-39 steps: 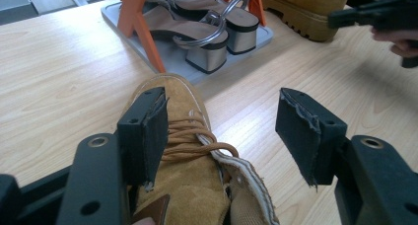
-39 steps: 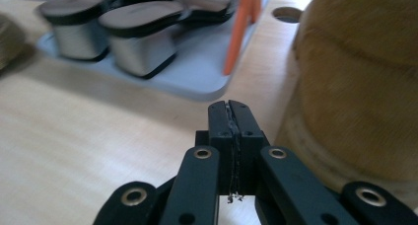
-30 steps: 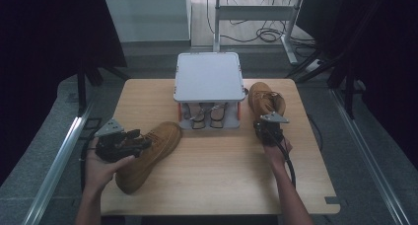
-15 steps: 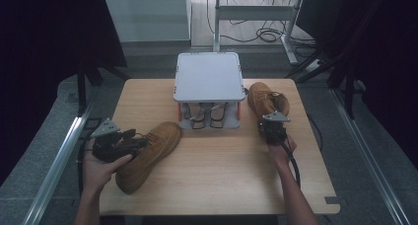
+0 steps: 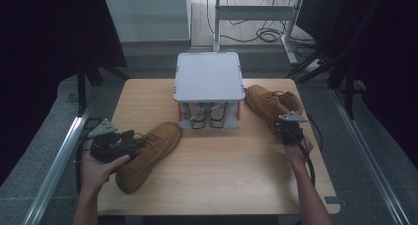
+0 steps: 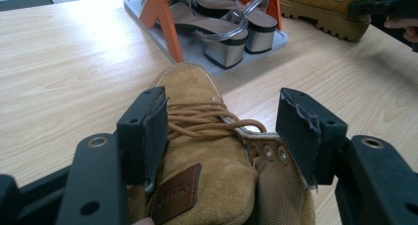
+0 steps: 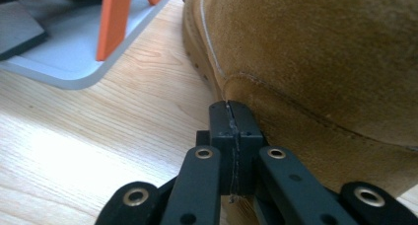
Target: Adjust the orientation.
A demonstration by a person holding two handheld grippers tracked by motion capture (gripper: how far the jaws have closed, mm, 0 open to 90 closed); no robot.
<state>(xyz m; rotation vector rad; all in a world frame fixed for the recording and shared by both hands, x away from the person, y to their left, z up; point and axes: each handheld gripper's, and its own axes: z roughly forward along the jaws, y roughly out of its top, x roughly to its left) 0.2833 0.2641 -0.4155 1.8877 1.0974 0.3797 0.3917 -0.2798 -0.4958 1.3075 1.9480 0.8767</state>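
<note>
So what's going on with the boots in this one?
A person works two tan boots beside a small shoe rack holding heeled sandals. The left tool straddles the near boot at its laced opening, jaws wide around the collar. The right tool, jaws shut, sits against the far boot.

On the wooden table (image 5: 217, 180) a grey two-tier rack (image 5: 209, 77) stands at the far middle, a pair of shoes (image 5: 207, 115) on its lower shelf. The left gripper (image 5: 129, 142) sits at the collar of a tan boot (image 5: 150, 153) lying at the near left. The right gripper (image 5: 290, 127) meets a second tan boot (image 5: 266, 101) beside the rack's right side
</note>
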